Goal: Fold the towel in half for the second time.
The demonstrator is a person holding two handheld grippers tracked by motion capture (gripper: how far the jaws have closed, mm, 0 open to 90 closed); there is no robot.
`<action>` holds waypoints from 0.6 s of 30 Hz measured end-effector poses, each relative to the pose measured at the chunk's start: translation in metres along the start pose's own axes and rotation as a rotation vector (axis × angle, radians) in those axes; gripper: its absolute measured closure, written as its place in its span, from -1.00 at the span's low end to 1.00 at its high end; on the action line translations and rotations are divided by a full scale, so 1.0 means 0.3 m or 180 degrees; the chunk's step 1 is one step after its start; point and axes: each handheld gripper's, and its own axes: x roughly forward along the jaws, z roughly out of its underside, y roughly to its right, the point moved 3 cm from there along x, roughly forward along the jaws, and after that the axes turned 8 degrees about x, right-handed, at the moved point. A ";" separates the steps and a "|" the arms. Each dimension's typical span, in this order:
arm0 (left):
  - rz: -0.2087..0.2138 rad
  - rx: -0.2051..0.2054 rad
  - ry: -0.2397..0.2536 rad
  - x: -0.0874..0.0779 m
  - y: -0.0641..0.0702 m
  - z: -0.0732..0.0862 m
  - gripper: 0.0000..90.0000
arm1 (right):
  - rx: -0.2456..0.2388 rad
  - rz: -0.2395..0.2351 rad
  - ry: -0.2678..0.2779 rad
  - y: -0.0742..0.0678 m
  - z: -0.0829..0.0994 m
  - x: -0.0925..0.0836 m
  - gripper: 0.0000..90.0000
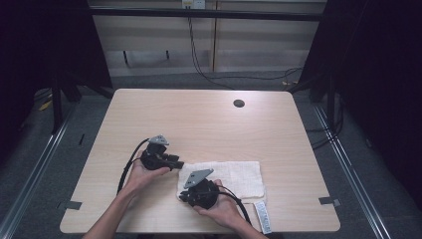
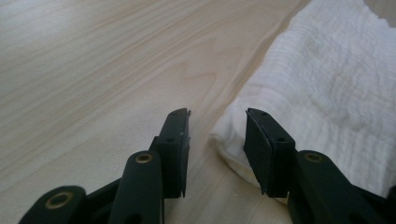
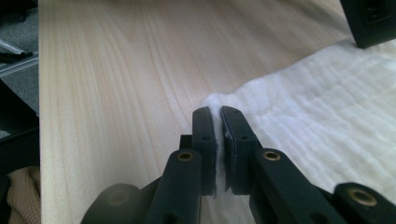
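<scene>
The towel [image 1: 226, 178] lies flat at the bench's [image 1: 199, 119] 6 o'clock edge. Right tool [image 3: 218, 122] pinches its near-left corner for lifting; left tool [image 2: 217, 135], half open, straddles the far-left corner, ungripped.

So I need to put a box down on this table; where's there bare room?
The whole far half of the table is bare wood, from the towel up to the small round hole. The right strip beside the towel is free too. The near edge is crowded: the left hand-held gripper, the right hand-held gripper and a white tag.
</scene>
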 end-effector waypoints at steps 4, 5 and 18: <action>0.0115 0.0029 -0.0061 0.021 0.010 0.005 0.34 | 0.0009 0.0002 0.0008 0.003 0.001 0.000 0.87; 0.0135 0.0049 -0.0065 0.027 0.015 0.007 0.34 | 0.0038 -0.0009 0.0019 0.002 0.000 0.000 0.87; 0.0187 0.0138 -0.0036 0.025 0.042 0.026 0.91 | -0.0042 0.0044 -0.0022 -0.003 -0.003 0.000 0.88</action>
